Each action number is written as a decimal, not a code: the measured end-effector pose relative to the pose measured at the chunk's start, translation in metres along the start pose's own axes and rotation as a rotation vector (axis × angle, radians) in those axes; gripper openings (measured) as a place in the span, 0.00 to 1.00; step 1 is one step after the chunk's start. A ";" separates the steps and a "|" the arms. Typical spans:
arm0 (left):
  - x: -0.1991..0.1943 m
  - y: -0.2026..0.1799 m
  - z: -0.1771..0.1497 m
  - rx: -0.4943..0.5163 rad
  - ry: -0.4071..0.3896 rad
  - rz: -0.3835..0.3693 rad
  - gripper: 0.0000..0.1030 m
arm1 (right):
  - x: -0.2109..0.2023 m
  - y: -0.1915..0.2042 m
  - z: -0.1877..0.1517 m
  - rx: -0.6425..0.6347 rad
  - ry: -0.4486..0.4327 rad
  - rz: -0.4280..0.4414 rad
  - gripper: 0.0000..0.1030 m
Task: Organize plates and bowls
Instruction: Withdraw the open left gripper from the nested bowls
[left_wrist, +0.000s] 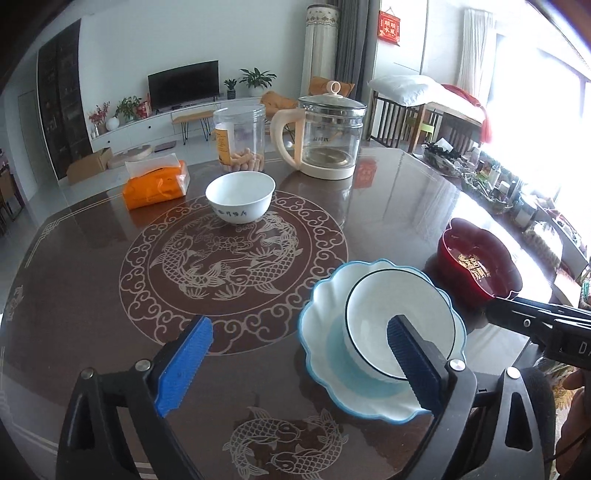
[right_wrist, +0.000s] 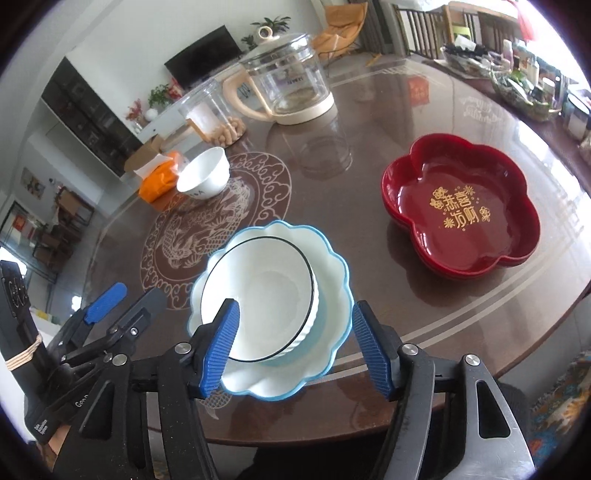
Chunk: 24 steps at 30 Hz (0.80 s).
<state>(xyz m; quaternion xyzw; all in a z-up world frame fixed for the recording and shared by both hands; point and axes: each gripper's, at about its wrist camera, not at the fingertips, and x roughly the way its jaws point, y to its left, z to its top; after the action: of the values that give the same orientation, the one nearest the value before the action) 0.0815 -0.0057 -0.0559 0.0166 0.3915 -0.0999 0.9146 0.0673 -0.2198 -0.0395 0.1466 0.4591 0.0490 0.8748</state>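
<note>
Two dishes are nested near the table's (right_wrist: 461, 325) front edge: a black-rimmed white bowl (right_wrist: 266, 299) sits inside a blue-edged scalloped plate (right_wrist: 332, 295). Taking that plate as landmark, a red flower-shaped dish (right_wrist: 461, 206) lies to its right, apart from it, with bare tabletop between. A second white bowl (left_wrist: 240, 197) stands well beyond the plate toward the far side, near an orange tissue pack (left_wrist: 155, 184), a clear jar (left_wrist: 242, 138) and a glass kettle (left_wrist: 325, 136). Open tabletop is seen left of the plate, over the fish medallion.

The left gripper (left_wrist: 299, 365) is held low with its blue pads spread wide, nothing between them; one pad overlaps the black-rimmed bowl in view, though contact cannot be judged. The right gripper (right_wrist: 295, 349) is likewise spread, its pads flanking the plate's near rim, seemingly without touching.

Only the right wrist view shows the red dish's gold lettering in full, and the left gripper at lower left. Only the left wrist view shows the jar's label.
</note>
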 end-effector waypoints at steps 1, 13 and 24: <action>0.000 0.005 -0.005 -0.005 0.013 0.013 0.93 | -0.005 0.006 -0.003 -0.029 -0.018 -0.041 0.66; 0.000 0.063 -0.042 0.024 0.160 0.226 0.93 | -0.036 0.063 -0.012 -0.188 -0.156 -0.140 0.69; -0.034 0.108 -0.056 -0.155 0.016 0.079 0.93 | -0.081 0.111 -0.031 -0.440 -0.523 0.002 0.73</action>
<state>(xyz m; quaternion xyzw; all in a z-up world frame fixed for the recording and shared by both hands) 0.0400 0.1115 -0.0755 -0.0383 0.4043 -0.0331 0.9132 0.0005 -0.1255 0.0415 -0.0376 0.1973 0.1085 0.9736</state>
